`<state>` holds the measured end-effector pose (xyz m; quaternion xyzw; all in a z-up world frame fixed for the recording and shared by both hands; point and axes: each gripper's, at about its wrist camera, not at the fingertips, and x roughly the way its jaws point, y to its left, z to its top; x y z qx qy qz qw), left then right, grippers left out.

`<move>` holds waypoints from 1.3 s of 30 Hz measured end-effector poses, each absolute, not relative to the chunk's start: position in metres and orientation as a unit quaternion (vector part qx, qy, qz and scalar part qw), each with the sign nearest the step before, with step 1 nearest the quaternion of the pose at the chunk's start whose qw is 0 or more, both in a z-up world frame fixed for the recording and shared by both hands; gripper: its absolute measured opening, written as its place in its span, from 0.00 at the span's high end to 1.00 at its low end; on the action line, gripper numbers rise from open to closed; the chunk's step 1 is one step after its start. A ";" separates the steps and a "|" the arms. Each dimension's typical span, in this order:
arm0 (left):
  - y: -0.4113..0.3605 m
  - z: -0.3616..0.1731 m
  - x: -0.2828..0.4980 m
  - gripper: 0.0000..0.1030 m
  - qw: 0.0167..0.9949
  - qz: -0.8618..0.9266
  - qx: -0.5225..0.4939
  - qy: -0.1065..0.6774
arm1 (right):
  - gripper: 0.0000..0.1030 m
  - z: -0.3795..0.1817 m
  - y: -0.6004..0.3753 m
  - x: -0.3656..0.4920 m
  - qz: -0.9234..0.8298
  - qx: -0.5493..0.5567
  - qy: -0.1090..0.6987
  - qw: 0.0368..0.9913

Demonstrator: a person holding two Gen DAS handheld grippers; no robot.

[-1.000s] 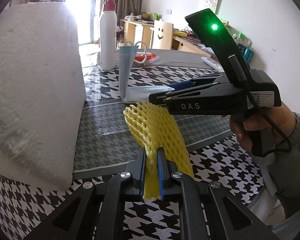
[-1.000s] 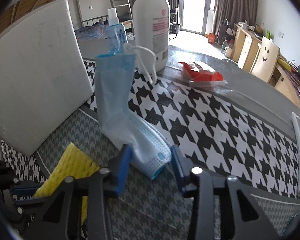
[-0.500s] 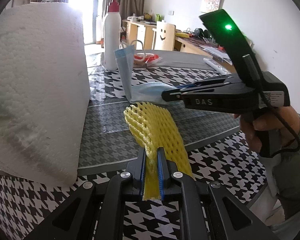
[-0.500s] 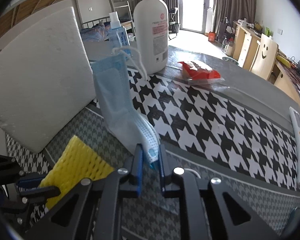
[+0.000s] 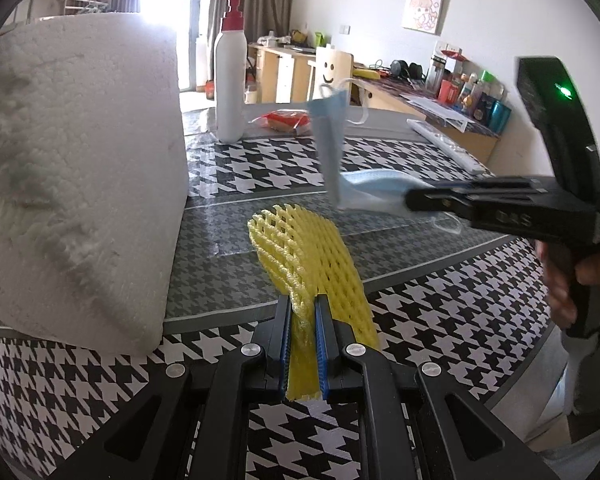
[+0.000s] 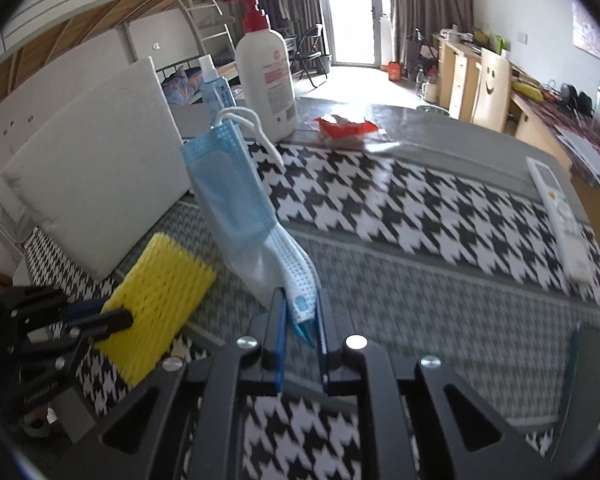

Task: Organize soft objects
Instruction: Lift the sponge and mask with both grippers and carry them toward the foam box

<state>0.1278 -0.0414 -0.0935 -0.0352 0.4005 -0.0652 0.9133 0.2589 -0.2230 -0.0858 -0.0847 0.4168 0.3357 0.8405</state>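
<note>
A yellow foam net sleeve (image 5: pixel 312 256) sticks out forward from my left gripper (image 5: pixel 304 320), which is shut on its near end. It also shows as the yellow foam net sleeve (image 6: pixel 156 308) at the lower left of the right wrist view. My right gripper (image 6: pixel 300 312) is shut on one end of a blue face mask (image 6: pixel 236 196). The mask stands up off the table with its white ear loops (image 6: pixel 252 120) at the top. In the left wrist view the blue face mask (image 5: pixel 340 168) hangs from the right gripper (image 5: pixel 412 200), held in a person's hand (image 5: pixel 572 280).
A thick white foam block (image 5: pixel 72 184) leans at the left. A white pump bottle (image 6: pixel 266 76), a small blue spray bottle (image 6: pixel 214 88) and a red snack packet (image 6: pixel 346 128) stand at the far side. A white remote (image 6: pixel 560 216) lies at the right on the houndstooth mat (image 6: pixel 380 200).
The right gripper's jaws closed on the blue mask, then lifted it and carried it to the right. The left gripper kept the yellow sleeve and barely moved.
</note>
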 end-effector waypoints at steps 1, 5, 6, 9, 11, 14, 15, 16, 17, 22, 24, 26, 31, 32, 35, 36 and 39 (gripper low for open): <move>-0.043 -0.094 0.128 0.89 0.913 -0.066 -0.035 0.401 | 0.84 -0.087 -0.225 0.257 0.334 -0.084 0.418 0.841; -0.045 -0.095 0.128 0.89 0.911 -0.070 -0.034 0.405 | 0.84 -0.087 -0.233 0.245 0.326 -0.082 0.420 0.843; -0.045 -0.096 0.129 0.89 0.911 -0.070 -0.035 0.405 | 0.84 -0.087 -0.234 0.245 0.324 -0.081 0.420 0.844; -0.046 -0.096 0.129 0.89 0.911 -0.070 -0.038 0.404 | 0.84 -0.089 -0.240 0.242 0.323 -0.071 0.418 0.846; -0.046 -0.096 0.129 0.89 0.912 -0.070 -0.038 0.403 | 0.84 -0.090 -0.242 0.240 0.321 -0.066 0.417 0.848; -0.046 -0.098 0.130 0.87 0.910 -0.070 -0.038 0.407 | 0.84 -0.091 -0.245 0.239 0.319 -0.060 0.417 0.849; -0.046 -0.098 0.131 0.86 0.910 -0.069 -0.037 0.408 | 0.84 -0.091 -0.246 0.239 0.317 -0.060 0.417 0.850; -0.047 -0.099 0.132 0.86 0.910 -0.069 -0.035 0.408 | 0.84 -0.091 -0.246 0.238 0.316 -0.060 0.415 0.851; -0.048 -0.098 0.132 0.86 0.910 -0.070 -0.033 0.407 | 0.84 -0.090 -0.247 0.237 0.316 -0.059 0.415 0.851; -0.053 -0.098 0.134 0.55 0.910 -0.075 -0.028 0.406 | 0.84 -0.091 -0.251 0.232 0.318 -0.053 0.413 0.851; -0.057 -0.099 0.134 0.51 0.912 -0.076 -0.024 0.403 | 0.84 -0.091 -0.253 0.232 0.316 -0.050 0.413 0.852; -0.060 -0.101 0.137 0.51 0.910 -0.080 -0.023 0.407 | 0.84 -0.091 -0.257 0.231 0.313 -0.047 0.412 0.854; -0.066 -0.104 0.145 0.51 0.906 -0.085 -0.018 0.415 | 0.84 -0.088 -0.263 0.228 0.311 -0.039 0.407 0.858; -0.067 -0.106 0.146 0.51 0.904 -0.082 -0.018 0.418 | 0.84 -0.087 -0.263 0.227 0.312 -0.039 0.406 0.858; -0.068 -0.108 0.148 0.51 0.904 -0.078 -0.016 0.420 | 0.84 -0.085 -0.266 0.225 0.312 -0.037 0.403 0.859; -0.069 -0.108 0.148 0.51 0.904 -0.076 -0.014 0.420 | 0.84 -0.085 -0.268 0.223 0.311 -0.035 0.402 0.860; -0.071 -0.109 0.149 0.54 0.904 -0.074 -0.012 0.421 | 0.84 -0.083 -0.271 0.222 0.311 -0.033 0.400 0.861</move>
